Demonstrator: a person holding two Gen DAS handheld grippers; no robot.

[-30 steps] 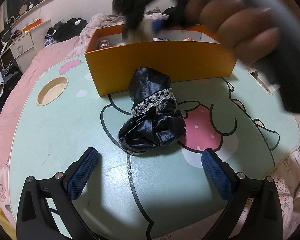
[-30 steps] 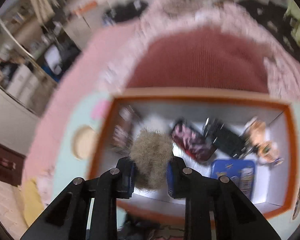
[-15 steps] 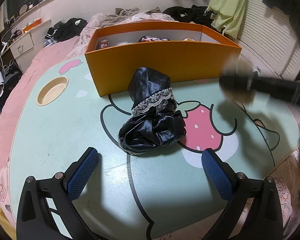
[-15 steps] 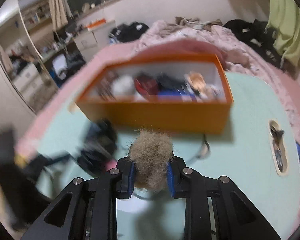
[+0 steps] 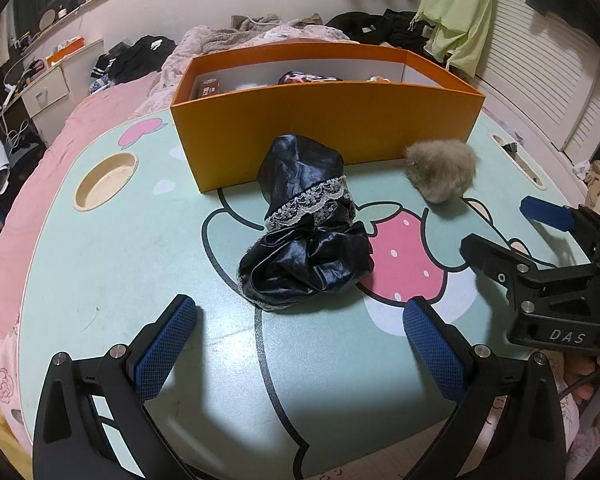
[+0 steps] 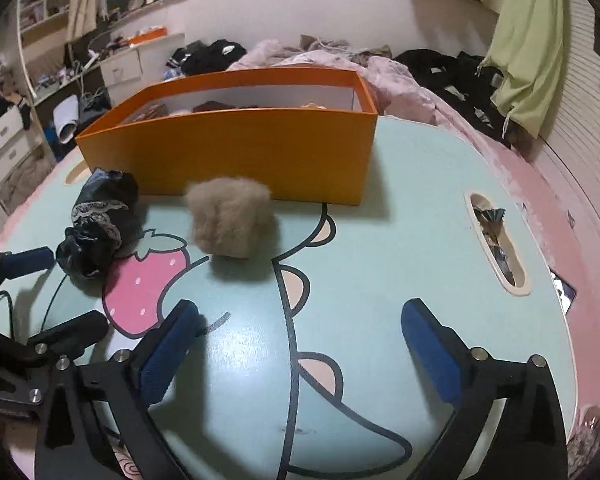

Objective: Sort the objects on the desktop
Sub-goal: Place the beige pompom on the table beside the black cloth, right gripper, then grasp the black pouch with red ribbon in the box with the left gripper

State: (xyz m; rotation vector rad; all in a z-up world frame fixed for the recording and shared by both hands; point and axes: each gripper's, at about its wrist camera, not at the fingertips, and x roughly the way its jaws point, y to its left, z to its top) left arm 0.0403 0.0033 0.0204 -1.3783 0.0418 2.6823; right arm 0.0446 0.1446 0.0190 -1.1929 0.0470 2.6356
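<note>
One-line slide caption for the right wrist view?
Open right tool hovers before a tan fluff ball resting on the table by the orange box.

A green garment (image 5: pixel 458 12) hangs near the slatted wall. Black clothes (image 6: pixel 212 54) lie on the pink bed (image 5: pixel 80 120). White drawers (image 5: pixel 46 90) stand at the left.

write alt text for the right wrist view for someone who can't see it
An open right gripper hovers over a mint cartoon table, empty, facing a tan fluffy ball that sits in front of an orange box. A black lace-trimmed cloth lies to the ball's left.
</note>
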